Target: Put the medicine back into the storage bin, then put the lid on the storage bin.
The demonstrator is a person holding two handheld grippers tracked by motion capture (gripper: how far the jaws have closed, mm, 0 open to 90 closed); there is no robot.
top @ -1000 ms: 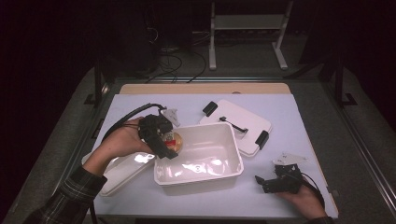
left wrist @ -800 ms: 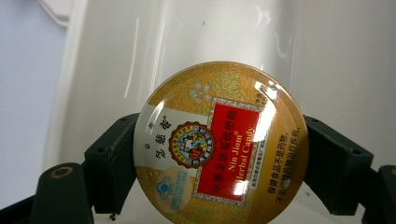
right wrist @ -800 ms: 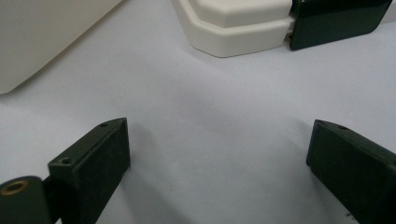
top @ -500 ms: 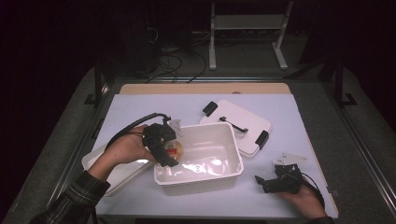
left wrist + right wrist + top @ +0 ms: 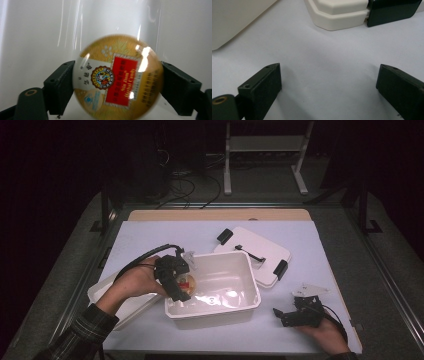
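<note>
Left gripper [image 5: 184, 286] is clamped on the round herbal candy tin [image 5: 117, 77], one jaw on each side of its rim, hanging it just inside the white bin [image 5: 252, 306] at the near-left wall. The floor of the bin lies straight below, so the drop looks short. One bin, one lid [image 5: 265, 251] behind it, one shallow tray [image 5: 100, 295] at left. Right gripper [image 5: 287, 315] rests well apart on the table [image 5: 324, 62], jaws wide, holding nothing
</note>
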